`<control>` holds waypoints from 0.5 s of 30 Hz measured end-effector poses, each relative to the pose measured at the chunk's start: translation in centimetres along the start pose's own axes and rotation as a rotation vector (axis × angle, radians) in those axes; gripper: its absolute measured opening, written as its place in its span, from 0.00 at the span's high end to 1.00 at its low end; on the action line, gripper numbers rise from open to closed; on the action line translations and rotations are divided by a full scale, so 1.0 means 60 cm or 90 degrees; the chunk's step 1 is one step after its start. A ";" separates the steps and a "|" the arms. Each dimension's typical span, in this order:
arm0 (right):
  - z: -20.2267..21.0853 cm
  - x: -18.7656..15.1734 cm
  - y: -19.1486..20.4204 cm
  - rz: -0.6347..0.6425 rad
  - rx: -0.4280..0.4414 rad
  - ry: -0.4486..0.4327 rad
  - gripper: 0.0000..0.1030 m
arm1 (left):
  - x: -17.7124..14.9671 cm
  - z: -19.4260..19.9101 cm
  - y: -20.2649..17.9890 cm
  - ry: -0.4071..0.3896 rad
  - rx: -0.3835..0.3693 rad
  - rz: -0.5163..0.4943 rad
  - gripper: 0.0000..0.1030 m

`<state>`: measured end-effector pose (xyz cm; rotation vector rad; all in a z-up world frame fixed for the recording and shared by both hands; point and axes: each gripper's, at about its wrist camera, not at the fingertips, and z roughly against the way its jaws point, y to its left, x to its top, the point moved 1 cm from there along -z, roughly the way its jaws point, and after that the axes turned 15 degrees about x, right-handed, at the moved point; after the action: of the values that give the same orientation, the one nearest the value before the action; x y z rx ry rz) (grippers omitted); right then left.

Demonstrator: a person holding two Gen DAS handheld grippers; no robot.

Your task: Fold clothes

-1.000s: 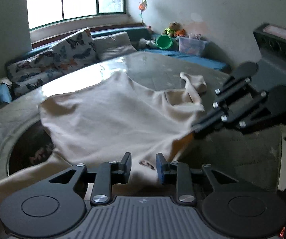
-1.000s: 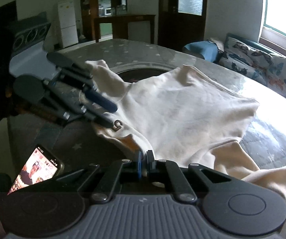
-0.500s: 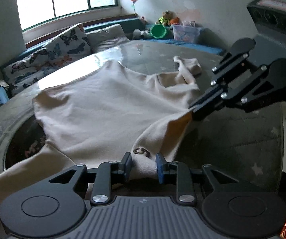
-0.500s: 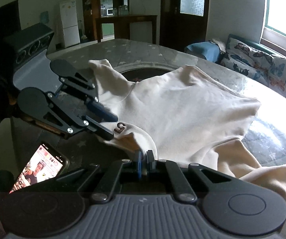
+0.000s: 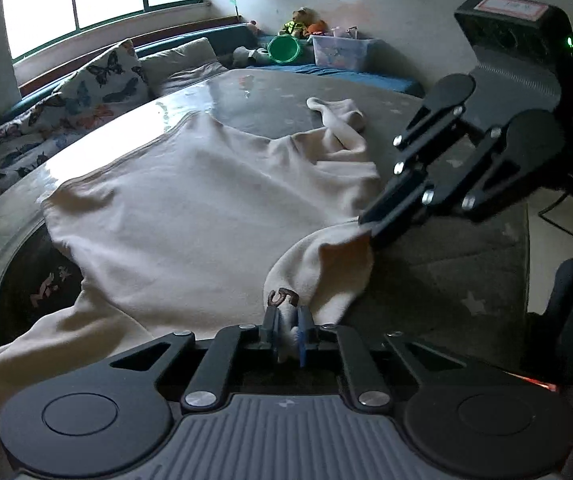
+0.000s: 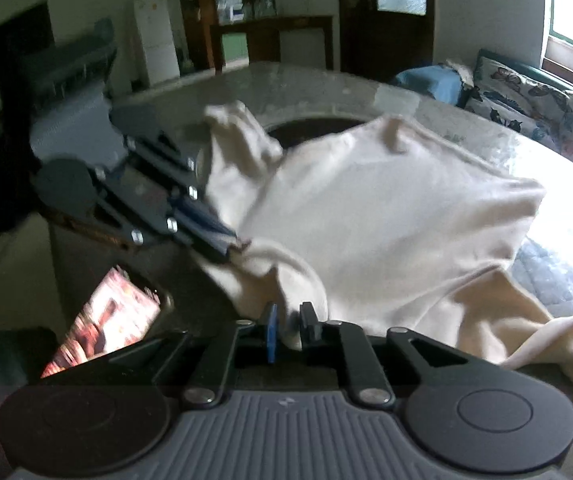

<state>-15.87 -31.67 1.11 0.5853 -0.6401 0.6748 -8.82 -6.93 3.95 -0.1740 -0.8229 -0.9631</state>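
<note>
A cream long-sleeved top point(image 5: 190, 216) point(image 6: 386, 208) lies spread on the round table point(image 5: 446, 292). My left gripper point(image 5: 287, 332) sits at the top's near edge, just below a brown label point(image 5: 282, 298). Its jaws are closing, and a fold of the cloth fills the gap between the pads. It also shows in the right wrist view, where my left gripper point(image 6: 234, 246) bites the bunched edge. My right gripper point(image 6: 288, 328) is at the same edge, a little to the right. Its jaws are opening, with cloth still lying between them. From the left wrist view, cloth still peaks at my right gripper point(image 5: 366, 230).
A lit phone point(image 6: 106, 320) lies on the table near the left gripper. A sofa with butterfly cushions point(image 5: 98, 88) runs behind the table under the window. A green bowl point(image 5: 284, 49) and a plastic box point(image 5: 342, 52) stand at the back. A sleeve point(image 5: 342, 124) trails toward the far edge.
The left gripper's jaws have come together on the cloth by the label. The right gripper's jaws, tightly shut before, now stand slightly apart. The near edge has bunched up between the two grippers.
</note>
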 end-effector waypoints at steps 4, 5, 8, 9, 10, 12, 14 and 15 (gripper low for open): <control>0.047 0.005 -0.026 -0.037 -0.042 -0.049 0.87 | 0.012 0.008 0.021 -0.015 -0.001 0.008 0.84; 0.059 0.003 -0.039 -0.051 -0.070 -0.060 0.87 | 0.018 0.014 0.028 -0.028 -0.008 0.015 0.81; 0.095 -0.007 -0.100 -0.128 -0.152 -0.091 0.86 | 0.039 0.029 0.040 -0.066 -0.017 0.027 0.77; 0.106 -0.009 -0.125 -0.159 -0.177 -0.100 0.85 | 0.046 0.031 0.042 -0.076 -0.024 0.032 0.76; 0.118 -0.011 -0.149 -0.186 -0.203 -0.110 0.84 | 0.054 0.033 0.041 -0.082 -0.028 0.029 0.76; 0.132 -0.012 -0.195 -0.243 -0.233 -0.130 0.81 | 0.069 0.030 0.033 -0.094 -0.027 0.016 0.76; 0.142 -0.011 -0.247 -0.315 -0.247 -0.151 0.77 | 0.084 0.019 0.020 -0.102 -0.045 0.018 0.74; 0.147 -0.010 -0.273 -0.352 -0.254 -0.162 0.75 | 0.092 0.010 0.012 -0.102 -0.053 0.014 0.74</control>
<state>-7.50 -48.29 1.91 0.4457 -0.7815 -0.0508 -6.92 -9.85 8.30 -0.3341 -0.9266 -0.9719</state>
